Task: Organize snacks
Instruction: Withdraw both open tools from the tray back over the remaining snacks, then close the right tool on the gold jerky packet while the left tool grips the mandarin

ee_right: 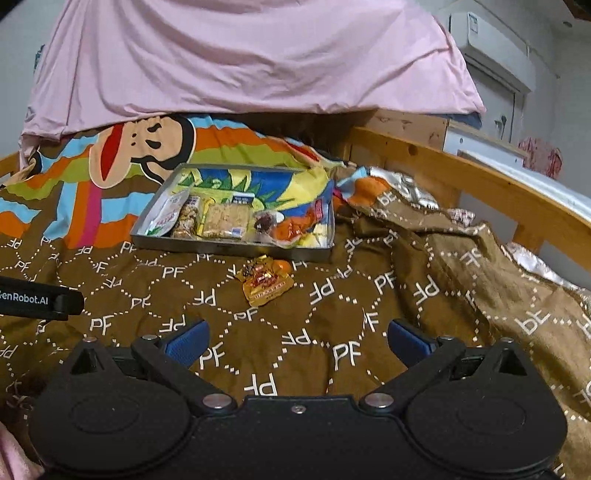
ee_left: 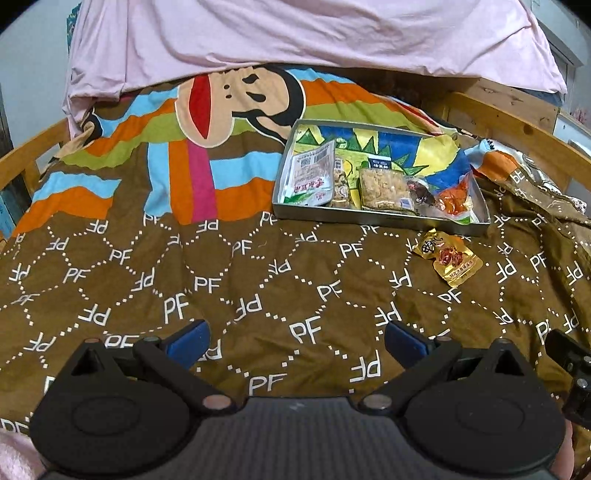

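One snack is seen outside the container: a small gold-yellow foil packet with a red-brown picture (ee_right: 265, 282) lies flat on the brown quilt printed with white letters (ee_right: 332, 354), just in front of the near wall of the shallow rectangular grey metal tray with a bright cartoon-printed floor (ee_right: 229, 251), near it but not touching. The other snacks are already lined along the tray's near side: a white plastic pouch with red print (ee_left: 312, 173), a clear-wrapped block of pale crumbly cake (ee_left: 386, 192) and an orange wrapped piece (ee_left: 456, 201), with smaller items between them that cannot be told apart. From the right tool (ee_right: 295, 341) the packet lies ahead and slightly left of the centre line; from the left tool (ee_left: 295, 341) it lies ahead and well to the right, so the right hand is judged the nearer. The packet's long axis runs obliquely, from near the tray down toward the right tool, so a slight turn of the wrist would probably be called for to close across its narrow width. Both tools are released, blue pads spread wide with nothing between them. The right wrist view shows the left tool's black body at its left edge, a wooden bed rail (ee_right: 461, 173) and rumpled quilt to the right; the left wrist view shows the tray's contents more plainly and more of the pink sheet (ee_left: 295, 33) hanging behind.
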Demonstrator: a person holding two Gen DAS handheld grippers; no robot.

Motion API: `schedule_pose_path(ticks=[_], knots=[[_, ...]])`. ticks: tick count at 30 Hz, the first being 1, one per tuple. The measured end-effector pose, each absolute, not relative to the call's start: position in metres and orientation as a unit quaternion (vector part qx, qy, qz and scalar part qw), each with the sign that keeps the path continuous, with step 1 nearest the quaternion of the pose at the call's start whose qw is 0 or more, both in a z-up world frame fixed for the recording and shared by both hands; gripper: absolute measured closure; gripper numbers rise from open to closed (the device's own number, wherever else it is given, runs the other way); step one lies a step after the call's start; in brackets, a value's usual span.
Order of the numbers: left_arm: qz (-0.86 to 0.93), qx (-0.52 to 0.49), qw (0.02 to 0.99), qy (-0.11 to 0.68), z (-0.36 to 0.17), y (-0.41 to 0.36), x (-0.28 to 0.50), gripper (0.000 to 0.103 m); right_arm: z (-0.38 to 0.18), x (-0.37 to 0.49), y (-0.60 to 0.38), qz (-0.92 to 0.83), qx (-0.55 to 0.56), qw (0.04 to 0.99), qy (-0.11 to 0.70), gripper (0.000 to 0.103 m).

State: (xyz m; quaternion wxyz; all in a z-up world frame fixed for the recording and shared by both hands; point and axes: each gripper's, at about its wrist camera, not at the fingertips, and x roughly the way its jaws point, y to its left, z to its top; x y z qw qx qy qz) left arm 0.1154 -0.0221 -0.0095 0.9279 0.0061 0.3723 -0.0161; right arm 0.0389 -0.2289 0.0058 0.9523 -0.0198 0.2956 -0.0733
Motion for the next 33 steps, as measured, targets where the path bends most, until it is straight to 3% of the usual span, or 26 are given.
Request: schedule_pose_path(ticks=[12,22,33], knots=[[-0.02,-0.02,0.91,0.413,-0.029,-0.03,0.159,0.001,-0.014,0.073,-0.248,-0.071,0.027,0.927,0.368,0.001],[-0.045,-0.055,0.91,0.408,-0.051,-0.05,0.216,0.001,-0.015,0.118,-0.258,-0.038,-0.082,0.931,0.355,0.001],[-0.078,-0.091,0.905,0.408,-0.076,-0.058,0.273,0.001,-0.05,0.192,-0.258,0.043,-0.14,0.93,0.338,0.001]])
